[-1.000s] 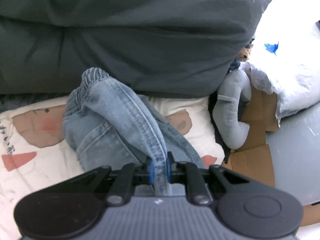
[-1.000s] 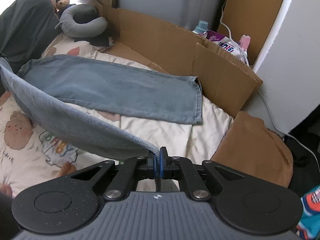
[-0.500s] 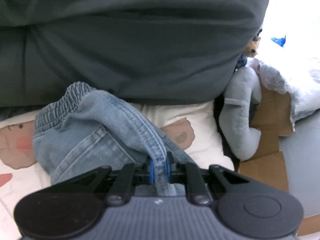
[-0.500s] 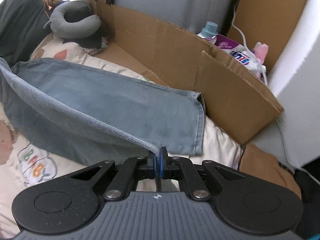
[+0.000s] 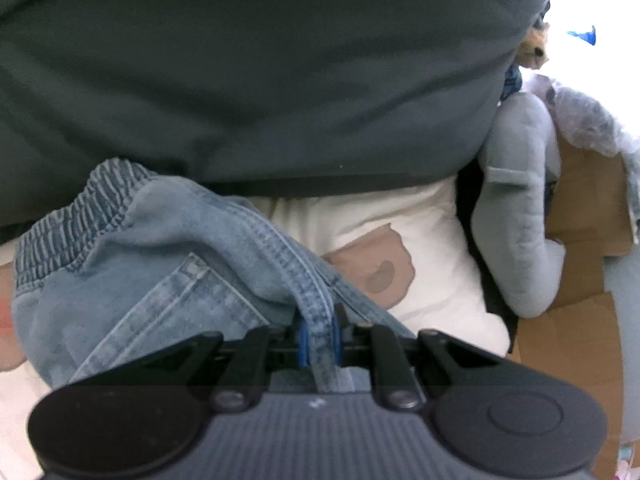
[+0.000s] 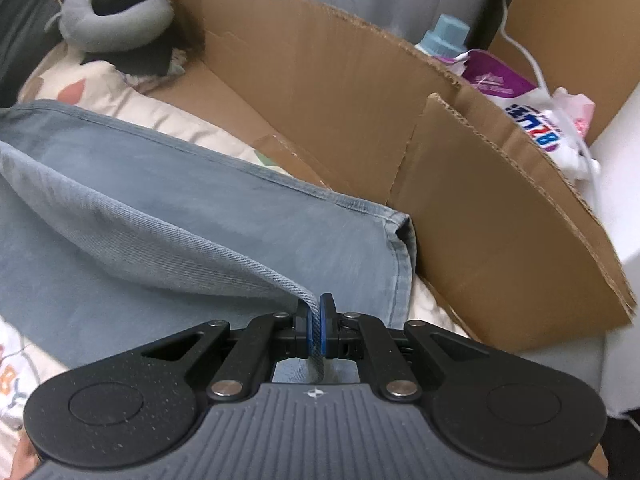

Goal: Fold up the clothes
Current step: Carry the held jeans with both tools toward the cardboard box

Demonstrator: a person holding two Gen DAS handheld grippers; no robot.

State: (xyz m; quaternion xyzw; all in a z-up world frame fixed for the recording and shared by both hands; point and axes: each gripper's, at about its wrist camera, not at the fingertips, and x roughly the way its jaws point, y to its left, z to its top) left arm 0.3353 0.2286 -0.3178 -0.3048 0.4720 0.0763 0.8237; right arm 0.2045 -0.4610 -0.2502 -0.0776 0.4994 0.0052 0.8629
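Light blue jeans (image 5: 168, 264) lie on a cream printed bedsheet (image 5: 420, 264). In the left wrist view my left gripper (image 5: 319, 332) is shut on a thick stitched seam near the elastic waistband (image 5: 68, 228), which bunches up at the left. In the right wrist view my right gripper (image 6: 316, 332) is shut on the hem edge of one leg. That leg (image 6: 132, 216) drapes over the other leg (image 6: 240, 216), which lies flat with its cuff (image 6: 404, 236) beside the cardboard.
A big dark grey pillow (image 5: 260, 72) fills the space behind the waistband. A grey neck pillow (image 5: 516, 216) (image 6: 116, 20) lies at the bed's far corner. A cardboard wall (image 6: 440, 168) borders the bed, with a detergent bottle (image 6: 444, 36) and bags behind it.
Both grippers have sunk toward the bed, still holding the jeans. The right one carried the lifted leg across over the flat leg, toward the cardboard. The waistband has come closer to the dark pillow.
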